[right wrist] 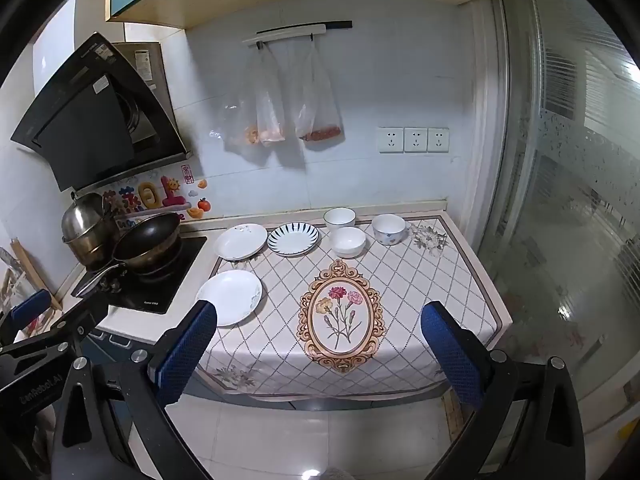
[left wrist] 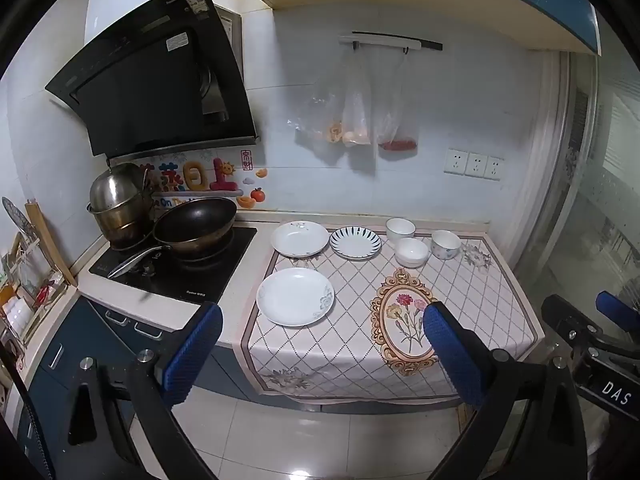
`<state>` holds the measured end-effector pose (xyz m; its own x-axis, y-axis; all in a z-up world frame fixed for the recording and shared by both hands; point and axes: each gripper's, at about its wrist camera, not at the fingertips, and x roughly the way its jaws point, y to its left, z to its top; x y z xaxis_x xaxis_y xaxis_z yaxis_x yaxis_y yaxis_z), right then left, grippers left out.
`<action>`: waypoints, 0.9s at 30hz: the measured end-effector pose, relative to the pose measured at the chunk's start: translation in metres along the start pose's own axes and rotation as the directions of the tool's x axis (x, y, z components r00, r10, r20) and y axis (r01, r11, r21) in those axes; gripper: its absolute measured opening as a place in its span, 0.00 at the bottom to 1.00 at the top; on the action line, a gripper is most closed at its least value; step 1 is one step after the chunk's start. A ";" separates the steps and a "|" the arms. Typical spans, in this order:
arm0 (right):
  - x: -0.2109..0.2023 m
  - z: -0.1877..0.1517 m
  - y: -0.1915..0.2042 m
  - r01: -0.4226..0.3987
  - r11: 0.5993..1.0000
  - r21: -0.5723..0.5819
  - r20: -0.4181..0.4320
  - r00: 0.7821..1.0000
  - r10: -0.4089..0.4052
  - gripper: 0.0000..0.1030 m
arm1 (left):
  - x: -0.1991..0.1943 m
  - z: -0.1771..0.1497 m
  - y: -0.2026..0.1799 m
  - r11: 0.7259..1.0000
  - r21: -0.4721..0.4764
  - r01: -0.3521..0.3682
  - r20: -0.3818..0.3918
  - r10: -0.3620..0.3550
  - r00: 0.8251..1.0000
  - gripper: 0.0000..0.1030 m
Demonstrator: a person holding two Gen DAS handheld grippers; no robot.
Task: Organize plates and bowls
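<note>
Three plates lie on the patterned cloth (left wrist: 472, 300): a near white plate (left wrist: 295, 297) (right wrist: 229, 297), a far white plate (left wrist: 299, 238) (right wrist: 241, 241) and a blue-striped plate (left wrist: 355, 242) (right wrist: 293, 238). Three bowls stand behind: a white bowl at the back (left wrist: 400, 229) (right wrist: 339, 218), a white bowl in front of it (left wrist: 412, 252) (right wrist: 349, 241) and a flowered bowl (left wrist: 445, 244) (right wrist: 389, 229). My left gripper (left wrist: 322, 326) and my right gripper (right wrist: 319, 322) are open and empty, held off the counter's front edge. The right gripper also shows in the left view (left wrist: 592, 332), the left one in the right view (right wrist: 44, 320).
A black cooktop (left wrist: 176, 268) at the left carries a wok (left wrist: 196, 224) and stacked steel pots (left wrist: 116, 204). A range hood (left wrist: 156, 80) hangs above it. Plastic bags (left wrist: 360, 112) hang on the wall. A dish rack (left wrist: 28, 292) stands far left, a glass door (right wrist: 568, 200) at the right.
</note>
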<state>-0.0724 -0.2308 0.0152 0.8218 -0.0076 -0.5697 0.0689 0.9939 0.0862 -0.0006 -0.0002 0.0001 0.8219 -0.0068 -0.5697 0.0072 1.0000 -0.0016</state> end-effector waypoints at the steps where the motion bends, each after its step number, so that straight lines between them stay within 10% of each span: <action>1: 0.000 0.000 0.000 -0.001 1.000 0.000 0.000 1.000 0.001 1.00 | 0.000 0.000 0.000 1.000 0.002 -0.001 0.002 0.001 1.000 1.00; 27: -0.007 -0.002 -0.010 -0.005 1.000 0.005 -0.004 1.000 0.006 1.00 | -0.011 -0.002 -0.013 1.000 0.000 0.012 0.023 -0.012 1.000 1.00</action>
<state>-0.0801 -0.2401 0.0171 0.8199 -0.0017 -0.5725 0.0671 0.9934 0.0931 -0.0110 -0.0131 0.0045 0.8345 -0.0193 -0.5507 0.0177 0.9998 -0.0084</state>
